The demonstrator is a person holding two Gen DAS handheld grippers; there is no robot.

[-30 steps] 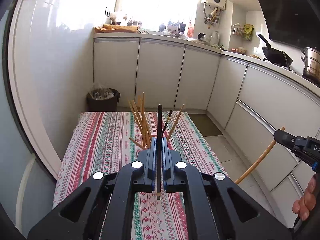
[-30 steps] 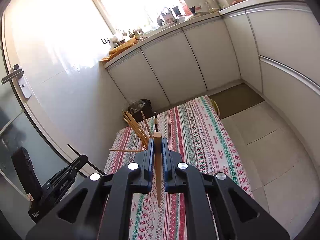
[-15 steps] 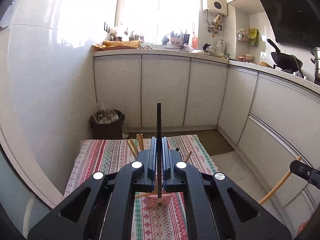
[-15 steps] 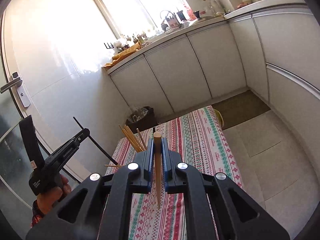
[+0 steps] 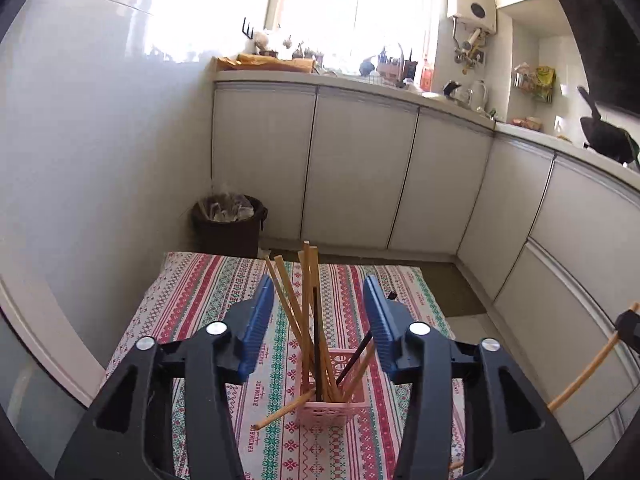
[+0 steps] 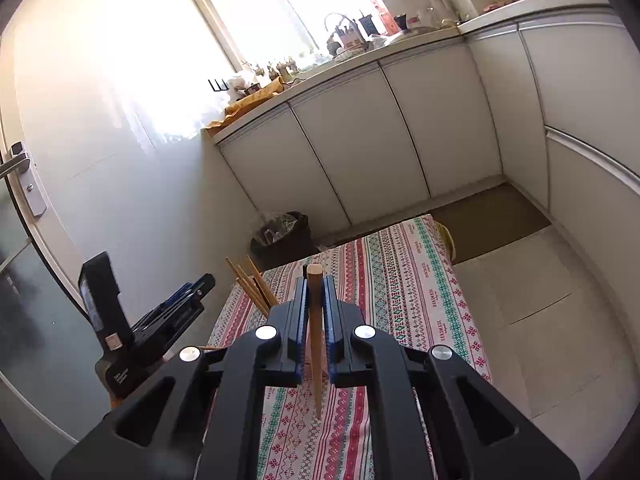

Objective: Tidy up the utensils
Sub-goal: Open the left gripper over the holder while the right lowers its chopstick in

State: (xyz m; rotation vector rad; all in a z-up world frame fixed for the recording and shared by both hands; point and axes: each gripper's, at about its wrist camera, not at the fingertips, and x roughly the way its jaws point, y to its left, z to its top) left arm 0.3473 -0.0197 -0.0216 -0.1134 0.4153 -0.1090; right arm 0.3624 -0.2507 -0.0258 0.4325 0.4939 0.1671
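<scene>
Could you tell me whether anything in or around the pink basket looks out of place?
Yes: one wooden chopstick pokes sideways out of the pink basket, its tip low over the cloth, while the others stand fairly upright. The right tool grips another chopstick.

You have one pink slotted plastic holder [image 5: 331,407] at lower centre. It holds two black chopsticks [image 5: 317,344]. Your light wooden chopsticks [image 5: 306,300] overlap too much to count exactly.

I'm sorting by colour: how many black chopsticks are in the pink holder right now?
2. One black chopstick stands nearly upright in the pink holder; a second black chopstick leans right from it. More may hide among the wooden chopsticks.
</scene>
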